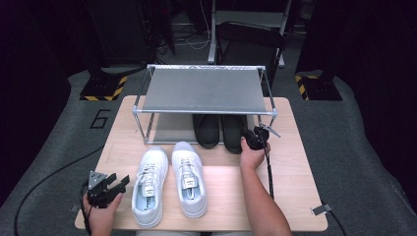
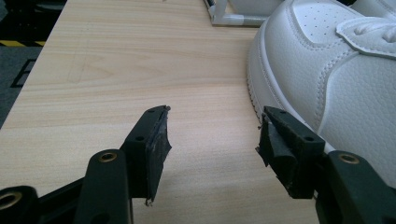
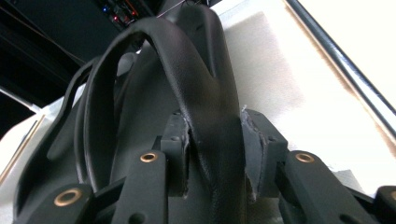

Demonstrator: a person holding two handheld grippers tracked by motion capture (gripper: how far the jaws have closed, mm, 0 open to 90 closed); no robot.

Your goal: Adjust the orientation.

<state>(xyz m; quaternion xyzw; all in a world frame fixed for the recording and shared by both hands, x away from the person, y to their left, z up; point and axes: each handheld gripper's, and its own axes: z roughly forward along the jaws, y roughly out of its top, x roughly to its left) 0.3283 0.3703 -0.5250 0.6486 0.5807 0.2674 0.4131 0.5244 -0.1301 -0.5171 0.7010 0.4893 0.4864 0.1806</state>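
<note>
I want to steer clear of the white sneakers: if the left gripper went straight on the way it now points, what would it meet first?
Probably nothing soon. The left gripper, jaws open, points along bare table. The nearest white sneaker lies just beside the right-hand jaw in the left gripper view and might get brushed. The shoe rack's white frame stands farther ahead; depth is unclear.

Two shoes point(image 1: 219, 129) apparently under the rack point(image 1: 204, 91), two sneakers point(image 1: 169, 182) in front.
</note>
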